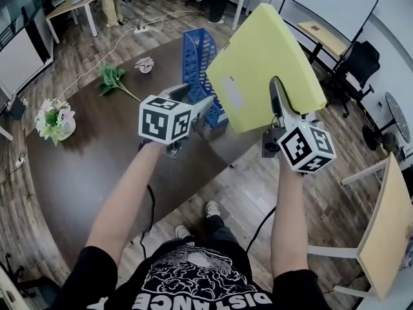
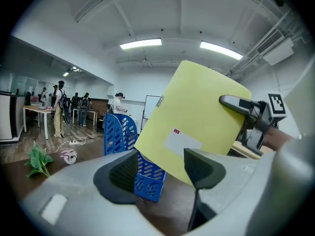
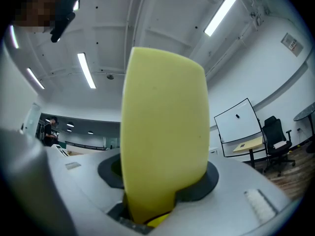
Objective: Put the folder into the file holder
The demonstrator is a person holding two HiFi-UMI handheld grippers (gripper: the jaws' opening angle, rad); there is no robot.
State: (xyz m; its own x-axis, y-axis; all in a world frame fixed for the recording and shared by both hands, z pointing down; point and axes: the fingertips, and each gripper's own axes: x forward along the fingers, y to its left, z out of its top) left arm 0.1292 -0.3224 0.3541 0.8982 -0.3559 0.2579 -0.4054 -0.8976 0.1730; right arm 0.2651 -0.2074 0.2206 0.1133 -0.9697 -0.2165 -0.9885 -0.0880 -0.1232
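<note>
Clamping is applied by the right gripper [image 1: 277, 90] to the lower edge of the yellow folder [image 1: 261, 63]; both jaws are pressed against its faces, as is seen in the right gripper view. The folder is held tilted in the air, clear of the table [image 1: 84, 166], with its white label [image 1: 232, 94] turned toward the left gripper [image 1: 197, 99]. It is located just beside the blue holder [image 1: 195, 57] and has not been inserted; part of the holder is covered by it in the head view. The holder is set upright on the table. The left gripper is held low, near the holder's base, with its jaws apart and nothing gripped between them. A green sprig [image 1: 113, 79] and a flower pot [image 1: 55, 121] are placed further left on the table.
</note>
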